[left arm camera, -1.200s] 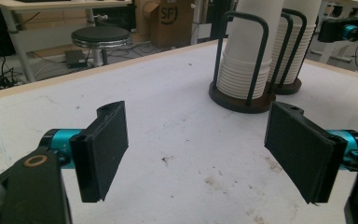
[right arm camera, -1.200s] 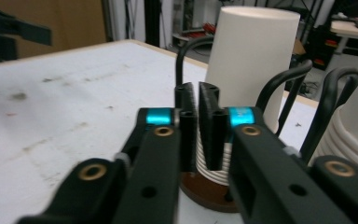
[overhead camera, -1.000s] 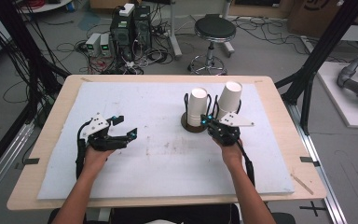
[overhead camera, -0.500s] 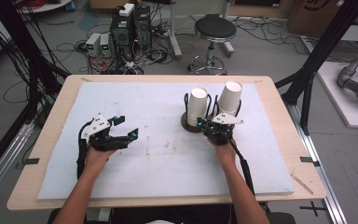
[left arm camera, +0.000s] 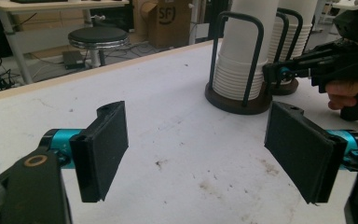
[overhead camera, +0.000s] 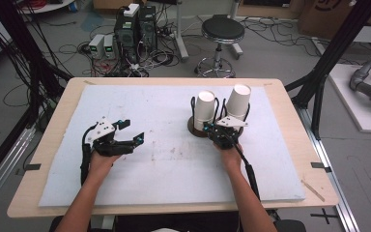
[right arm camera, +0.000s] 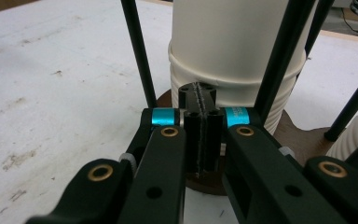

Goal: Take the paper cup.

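A: Progress so far?

B: Early. Nothing lifted yet. Right gripper (overhead camera: 216,129) pressed shut on nothing, tips up against the base of the left cup stack (overhead camera: 204,110). Left gripper (overhead camera: 134,138) spread wide and empty, resting low over the mat (overhead camera: 164,159), well left of the holder (overhead camera: 199,130).

A: And the stacks?

B: Both seated upside down in the wire holder, right of centre on the far half of the table (overhead camera: 53,193). Right stack (overhead camera: 237,101) just beside the left one, a little farther back.

A: Orientation?

B: Long axis upright, closed bottoms up, rims down on the dark base. Slight splay between the two in the high view, probably just camera angle; hard to call from there.

A: What remains?

B: By the look of it, everything: opening the jaws, taking a cup off the top, carrying it clear. Shut jaws at the base suggest either a nudge on the holder or a pause before gripping; no way to settle which.

A: Anything between the shut pads (right arm camera: 200,135)?

B: No, pad against pad in the right gripper view, the stack's ribbed rims just beyond.
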`<state>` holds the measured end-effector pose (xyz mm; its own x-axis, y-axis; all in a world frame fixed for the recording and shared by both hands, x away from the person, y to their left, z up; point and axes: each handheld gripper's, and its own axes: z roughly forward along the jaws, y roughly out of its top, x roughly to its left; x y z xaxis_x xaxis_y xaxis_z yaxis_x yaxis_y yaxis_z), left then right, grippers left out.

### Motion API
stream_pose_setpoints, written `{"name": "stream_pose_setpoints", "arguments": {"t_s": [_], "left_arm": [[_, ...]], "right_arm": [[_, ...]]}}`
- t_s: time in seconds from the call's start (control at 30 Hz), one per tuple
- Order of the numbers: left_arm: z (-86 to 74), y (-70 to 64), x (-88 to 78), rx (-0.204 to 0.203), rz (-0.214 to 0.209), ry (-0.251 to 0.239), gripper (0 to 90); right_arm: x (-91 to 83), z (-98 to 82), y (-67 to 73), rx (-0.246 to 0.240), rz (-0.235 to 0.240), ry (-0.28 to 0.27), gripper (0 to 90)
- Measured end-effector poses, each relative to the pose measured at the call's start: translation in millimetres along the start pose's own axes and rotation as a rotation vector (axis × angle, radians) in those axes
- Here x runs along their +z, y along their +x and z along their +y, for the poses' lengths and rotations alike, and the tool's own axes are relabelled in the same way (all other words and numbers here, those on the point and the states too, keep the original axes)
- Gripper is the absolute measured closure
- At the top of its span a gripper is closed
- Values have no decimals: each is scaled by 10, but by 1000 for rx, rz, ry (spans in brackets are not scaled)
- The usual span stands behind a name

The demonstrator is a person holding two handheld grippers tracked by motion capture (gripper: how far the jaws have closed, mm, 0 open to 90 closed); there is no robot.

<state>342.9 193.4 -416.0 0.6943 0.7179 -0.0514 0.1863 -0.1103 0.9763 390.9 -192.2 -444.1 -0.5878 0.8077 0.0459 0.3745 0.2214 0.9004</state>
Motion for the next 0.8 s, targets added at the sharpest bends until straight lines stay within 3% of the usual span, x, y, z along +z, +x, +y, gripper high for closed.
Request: {"name": "stream_pose_setpoints", "arguments": {"t_s": [0.17,0.3,0.5,0.6,0.7,0.8], "left_arm": [[46,-4,36,2,-8,1,214],[112,-16,89,27,-15,-2,214],[237,-28,215,41,-59,-1,214],[313,-24,338,57,-116,14,214],[401,-16,437,28,-142,42,214],[472,-9,489,34,-147,29,203]], "right_arm": [[5,4,8,20,-6,5,900],[13,7,32,22,-24,10,900],[18,8,38,27,-32,11,900],[19,8,40,28,-32,11,900],[19,8,43,30,-33,12,900],[20,8,46,29,-36,10,900]]}}
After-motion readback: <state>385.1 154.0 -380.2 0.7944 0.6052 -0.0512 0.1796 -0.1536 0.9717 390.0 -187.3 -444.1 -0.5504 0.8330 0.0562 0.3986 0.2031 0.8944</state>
